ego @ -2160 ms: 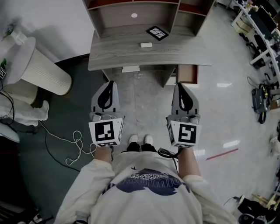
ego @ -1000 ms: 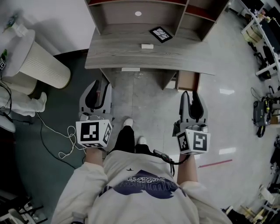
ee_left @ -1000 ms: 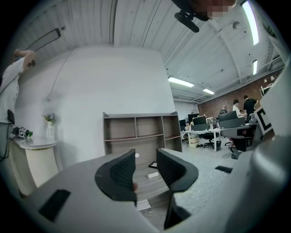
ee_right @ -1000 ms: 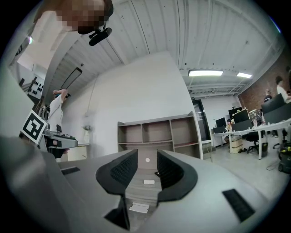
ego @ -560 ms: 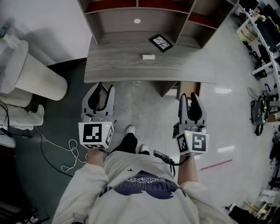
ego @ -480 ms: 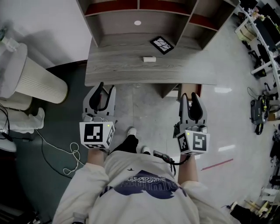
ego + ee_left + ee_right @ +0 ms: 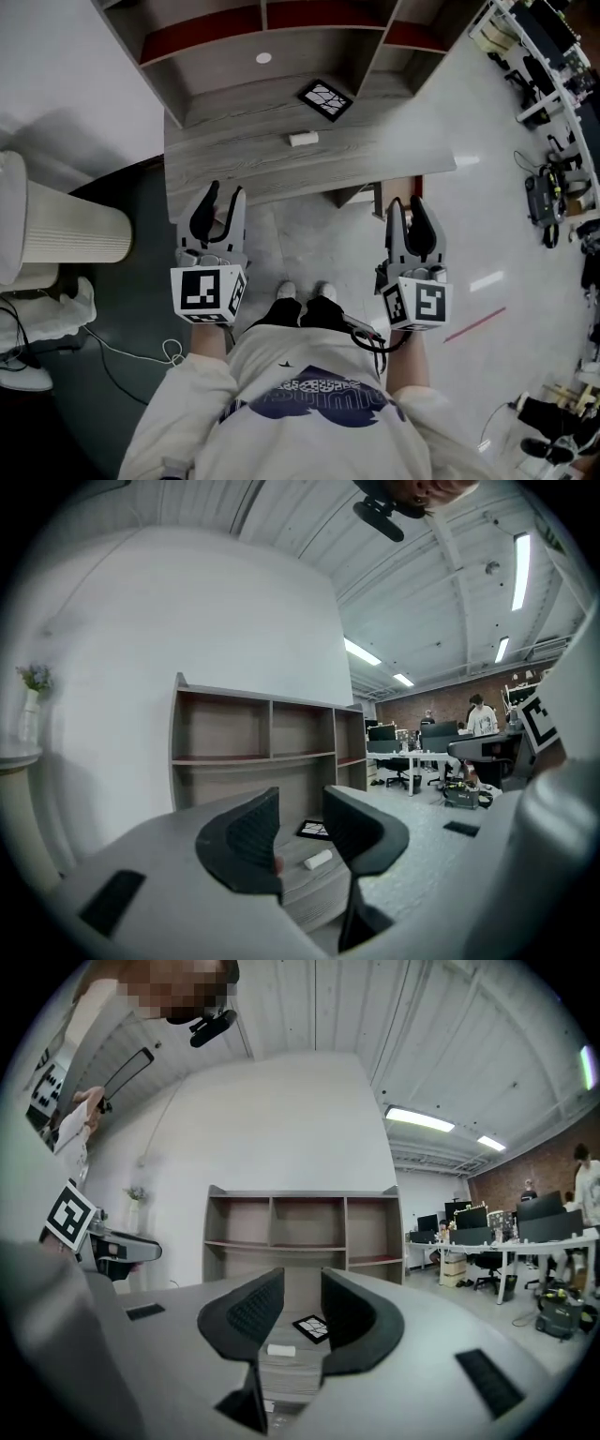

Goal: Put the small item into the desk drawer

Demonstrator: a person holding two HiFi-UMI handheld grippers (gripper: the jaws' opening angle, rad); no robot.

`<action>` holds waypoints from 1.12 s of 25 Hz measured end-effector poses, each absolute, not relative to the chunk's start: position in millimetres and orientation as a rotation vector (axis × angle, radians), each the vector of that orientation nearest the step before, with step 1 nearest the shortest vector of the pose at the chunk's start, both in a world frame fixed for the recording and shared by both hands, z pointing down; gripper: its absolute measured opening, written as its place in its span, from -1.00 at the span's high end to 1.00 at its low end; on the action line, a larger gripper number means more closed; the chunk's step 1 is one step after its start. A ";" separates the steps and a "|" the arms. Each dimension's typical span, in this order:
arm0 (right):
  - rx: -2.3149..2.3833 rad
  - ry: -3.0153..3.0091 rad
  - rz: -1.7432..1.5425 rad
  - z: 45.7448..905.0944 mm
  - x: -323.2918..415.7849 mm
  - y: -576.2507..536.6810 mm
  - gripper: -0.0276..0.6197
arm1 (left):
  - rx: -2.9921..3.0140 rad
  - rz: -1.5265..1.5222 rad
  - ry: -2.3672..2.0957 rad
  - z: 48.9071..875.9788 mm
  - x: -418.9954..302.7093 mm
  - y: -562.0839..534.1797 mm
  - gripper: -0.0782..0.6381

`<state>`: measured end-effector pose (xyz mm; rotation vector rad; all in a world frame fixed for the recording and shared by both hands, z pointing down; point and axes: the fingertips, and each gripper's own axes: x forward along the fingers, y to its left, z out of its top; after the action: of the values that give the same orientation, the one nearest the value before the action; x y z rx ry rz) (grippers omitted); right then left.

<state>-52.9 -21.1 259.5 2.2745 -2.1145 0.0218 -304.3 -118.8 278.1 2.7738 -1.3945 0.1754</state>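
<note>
An open-plan office set in an industrial hall; a white ribbed ceiling carries long strip lights; a red brick end wall stands behind rows of white work desks bearing dark monitors, with black swivel chairs beside them; people stand among them; nearer, a grey wood-grain desk with an open shelf unit sits against a plain white wall on a polished pale floor.

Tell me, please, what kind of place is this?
Most likely an open-plan office or lab. A wooden desk with a shelf unit stands in front, white work tables with monitors stand further back, and strip lights run along a high ceiling.
</note>
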 end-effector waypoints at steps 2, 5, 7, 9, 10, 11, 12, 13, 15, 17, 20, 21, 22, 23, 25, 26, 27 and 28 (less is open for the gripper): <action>2.284 -2.090 0.038 266.0 -40.8 -27.7 0.56 | 2.775 0.186 -1.377 284.2 -294.5 -128.6 0.42; 2.277 -2.087 0.069 277.7 -24.5 -44.9 0.56 | 2.761 0.211 -1.386 291.9 -283.6 -144.4 0.42; 2.251 -2.108 0.086 285.2 -15.3 -61.5 0.56 | 2.741 0.232 -1.416 296.6 -278.0 -156.4 0.42; 2.213 -2.143 0.099 291.5 -5.4 -81.3 0.56 | 2.712 0.249 -1.458 300.3 -270.9 -170.0 0.42; 2.193 -2.162 0.107 294.2 0.5 -91.7 0.56 | 2.697 0.257 -1.479 301.6 -266.0 -177.1 0.42; 2.175 -2.180 0.117 296.5 7.1 -101.8 0.56 | 2.685 0.266 -1.497 302.8 -259.9 -183.8 0.42; 2.158 -2.198 0.126 298.2 14.3 -111.4 0.56 | 2.676 0.275 -1.511 303.8 -252.5 -190.1 0.42; 2.142 -2.215 0.133 299.4 21.8 -120.6 0.56 | 2.670 0.285 -1.521 304.9 -244.3 -196.0 0.42; 2.107 -2.246 0.146 302.9 37.0 -138.8 0.56 | 2.652 0.301 -1.539 307.4 -227.0 -207.6 0.42; 2.062 -2.268 0.168 309.2 50.9 -155.0 0.56 | 2.623 0.303 -1.555 310.7 -210.8 -217.5 0.42; 1.969 -2.293 0.192 321.5 64.4 -175.8 0.56 | 2.584 0.311 -1.554 319.9 -189.1 -228.8 0.42; 1.926 -2.300 0.199 327.0 65.9 -182.5 0.56 | 2.575 0.320 -1.549 324.3 -183.2 -231.3 0.42; 1.875 -2.307 0.204 333.5 65.8 -189.1 0.56 | 2.567 0.333 -1.542 329.2 -178.1 -233.4 0.42; 1.817 -2.310 0.208 341.0 64.1 -196.1 0.56 | 2.561 0.348 -1.535 333.9 -174.0 -235.3 0.42; 1.685 -2.311 0.210 357.8 56.0 -211.0 0.56 | 2.550 0.372 -1.521 341.8 -168.5 -238.7 0.39; 1.612 -2.312 0.207 366.9 49.5 -218.5 0.55 | 2.544 0.381 -1.516 344.9 -167.2 -240.0 0.39; 1.536 -2.313 0.202 376.8 41.8 -225.8 0.50 | 2.538 0.387 -1.512 347.9 -167.0 -241.0 0.39; 1.457 -2.311 0.197 387.8 33.1 -232.8 0.48 | 2.532 0.393 -1.507 350.9 -167.5 -241.9 0.39</action>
<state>33.1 -232.8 387.8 1.4573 -2.3115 0.1970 -167.5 -241.9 350.9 2.5325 -1.5071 0.3929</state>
